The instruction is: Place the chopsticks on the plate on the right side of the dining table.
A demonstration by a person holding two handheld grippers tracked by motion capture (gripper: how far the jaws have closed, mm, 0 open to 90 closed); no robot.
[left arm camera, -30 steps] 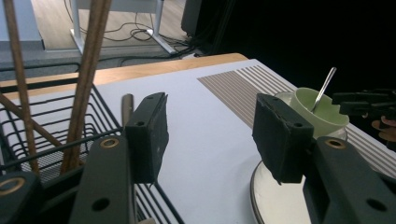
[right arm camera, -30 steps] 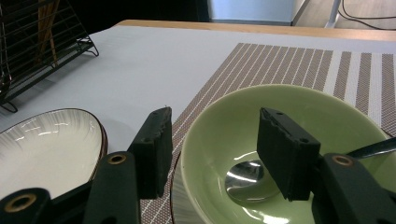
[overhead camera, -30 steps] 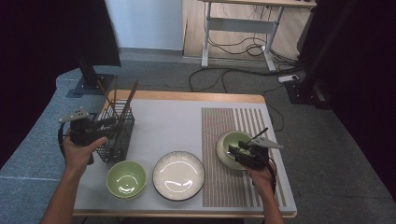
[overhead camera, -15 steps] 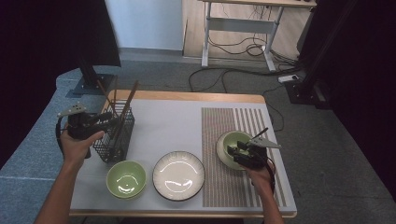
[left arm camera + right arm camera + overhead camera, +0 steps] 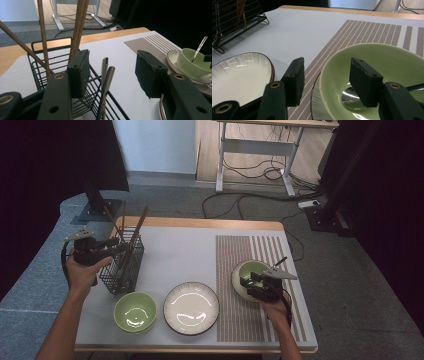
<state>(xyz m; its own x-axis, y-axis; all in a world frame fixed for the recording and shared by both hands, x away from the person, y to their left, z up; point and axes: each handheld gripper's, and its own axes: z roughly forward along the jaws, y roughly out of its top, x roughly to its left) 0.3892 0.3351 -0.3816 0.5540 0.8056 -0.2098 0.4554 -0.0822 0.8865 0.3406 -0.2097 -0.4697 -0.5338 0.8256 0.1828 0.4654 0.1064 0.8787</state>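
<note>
The left gripper [image 5: 120, 247] hovers over the black wire cutlery basket [image 5: 122, 265] at 9 o'clock, jaws apart around 2 metal handles [image 5: 106, 75]. At 3 o'clock, the right gripper [image 5: 248, 282] straddles the green bowl's [image 5: 387, 65] rim, unclamped; a spoon [image 5: 349, 96] lies inside.

Left gripper [image 5: 112, 75]: jaws straddle the near wall of the wire utensil basket [image 5: 122, 262]. Two metal utensil handles [image 5: 106, 82] stand between the jaws, in the basket. Chopsticks [image 5: 78, 27] lean behind and above the left jaw. Beyond the right jaw, well apart: bowl [image 5: 193, 65] with spoon [image 5: 200, 48], on a saucer [image 5: 175, 63].

Right gripper [image 5: 325, 80]: jaws straddle that bowl's near rim [image 5: 332, 75], right jaw inside, above the spoon's head [image 5: 350, 98]. Ribbed plate [image 5: 239, 75] left of the left jaw. Striped placemat [image 5: 362, 32] lies under the bowl and ahead.
</note>
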